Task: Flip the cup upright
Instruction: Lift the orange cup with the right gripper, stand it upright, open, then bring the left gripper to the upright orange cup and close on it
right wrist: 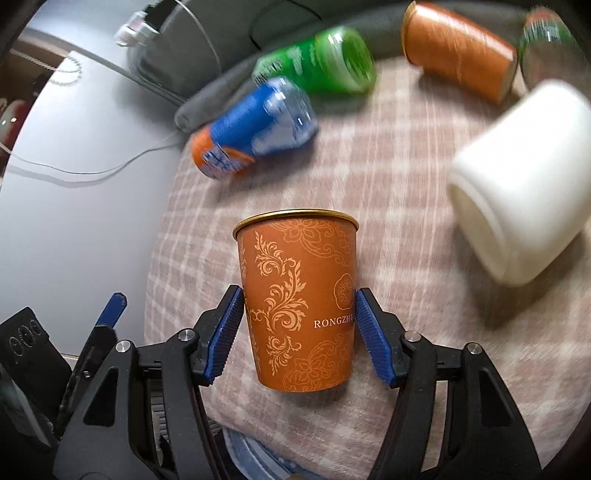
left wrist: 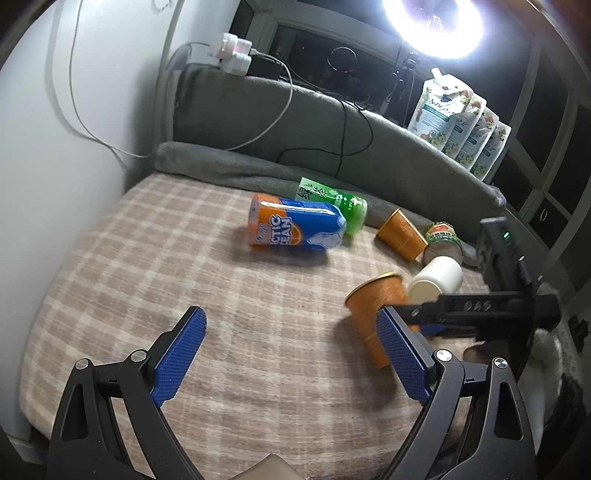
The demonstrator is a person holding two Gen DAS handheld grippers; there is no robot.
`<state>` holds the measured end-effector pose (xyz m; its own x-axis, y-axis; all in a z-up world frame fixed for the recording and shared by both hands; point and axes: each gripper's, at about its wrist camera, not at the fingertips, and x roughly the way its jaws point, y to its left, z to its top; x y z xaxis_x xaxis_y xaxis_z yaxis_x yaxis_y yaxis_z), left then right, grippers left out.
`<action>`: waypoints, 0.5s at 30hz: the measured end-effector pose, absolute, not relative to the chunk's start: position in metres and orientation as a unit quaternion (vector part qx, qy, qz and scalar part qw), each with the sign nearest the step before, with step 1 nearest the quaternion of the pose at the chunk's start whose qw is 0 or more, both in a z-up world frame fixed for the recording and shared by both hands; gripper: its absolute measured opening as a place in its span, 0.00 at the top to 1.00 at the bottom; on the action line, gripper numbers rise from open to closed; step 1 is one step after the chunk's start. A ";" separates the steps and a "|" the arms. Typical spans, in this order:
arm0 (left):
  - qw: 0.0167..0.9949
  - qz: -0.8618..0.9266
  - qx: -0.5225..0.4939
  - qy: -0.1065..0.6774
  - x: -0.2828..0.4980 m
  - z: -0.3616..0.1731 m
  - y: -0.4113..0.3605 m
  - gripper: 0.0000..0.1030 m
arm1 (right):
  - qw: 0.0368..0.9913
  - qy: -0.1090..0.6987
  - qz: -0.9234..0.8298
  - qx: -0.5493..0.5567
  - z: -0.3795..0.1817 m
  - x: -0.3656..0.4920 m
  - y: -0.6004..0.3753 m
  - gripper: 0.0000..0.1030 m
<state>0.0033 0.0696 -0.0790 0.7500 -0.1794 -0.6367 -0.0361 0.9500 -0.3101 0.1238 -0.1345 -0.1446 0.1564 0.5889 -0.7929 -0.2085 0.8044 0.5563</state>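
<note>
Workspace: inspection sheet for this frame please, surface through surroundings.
Surface: pink-and-cream plaid blanket, grey rolled towel along its far edge.
Job's things: orange patterned paper cup with gold rim, between the right gripper's pads; rim points away from the wrist camera.
Clutter: second orange paper cup, blue-and-orange plastic bottle, green plastic bottle, white plastic jar, green-labelled jar, all lying down.
Grippers: right gripper shut on cup; left gripper open, empty.
Cables: white cable on wall, black cable over the backrest.
Surroundings: ring light, refill pouches.
</note>
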 end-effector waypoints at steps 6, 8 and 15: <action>0.917 -0.048 -0.160 0.363 0.009 -0.081 0.067 0.10 | 0.741 0.590 0.269 0.174 -0.149 0.120 -0.134 0.36; 0.914 -0.055 -0.165 0.368 0.012 -0.082 0.065 0.10 | 0.741 0.589 0.272 0.173 -0.148 0.120 -0.135 0.29; 0.894 -0.096 -0.190 0.393 0.029 -0.087 0.056 0.10 | 0.775 0.546 0.277 0.158 -0.118 0.110 -0.157 0.27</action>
<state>0.0293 0.0555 -0.0870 0.6720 -0.3211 -0.6673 0.0223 0.9095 -0.4152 0.1100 -0.1569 -0.1178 0.2509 0.6020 -0.7580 -0.2579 0.7963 0.5471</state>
